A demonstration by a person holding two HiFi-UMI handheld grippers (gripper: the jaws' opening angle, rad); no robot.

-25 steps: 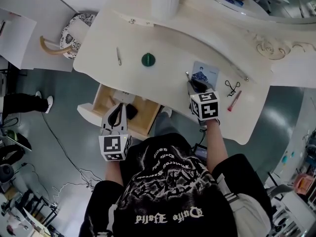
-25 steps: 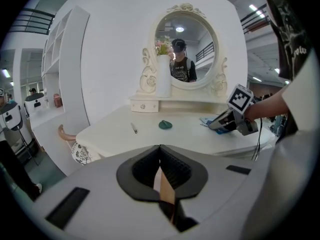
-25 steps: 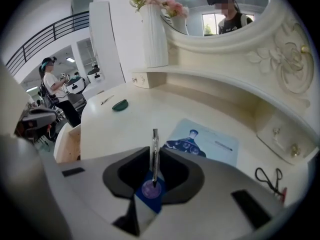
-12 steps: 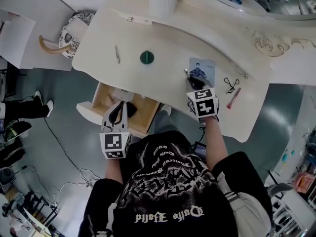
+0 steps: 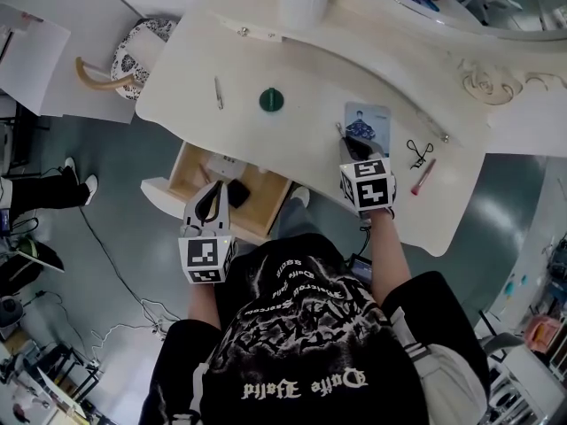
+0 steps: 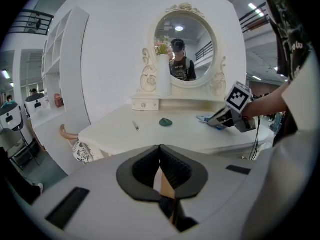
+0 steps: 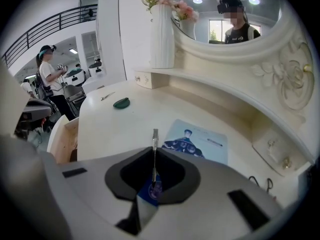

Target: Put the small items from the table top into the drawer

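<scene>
A thin metal tool [image 7: 154,149] with a blue handle end lies on the white dressing table [image 5: 292,149], next to a blue picture card [image 5: 366,122]. My right gripper [image 7: 154,171] points down at it. Its jaws have just been closing and now pinch the tool, whose tip sticks out ahead. My left gripper [image 5: 213,190] hovers over the open wooden drawer [image 5: 190,168], shut and holding nothing. A dark item [image 5: 237,193] lies in the drawer. A green round piece [image 5: 272,100] and a small metal clip [image 5: 218,92] rest further left on the top.
An eyelash curler [image 5: 417,154] and a pink stick [image 5: 422,177] lie near the table's right end. A white vase [image 7: 161,31] with flowers and an oval mirror stand at the back. A patterned stool [image 5: 133,56] sits off the left end.
The right gripper's jaws have narrowed onto the thin tool. Both hands have stayed where they were, the left one over the drawer.
</scene>
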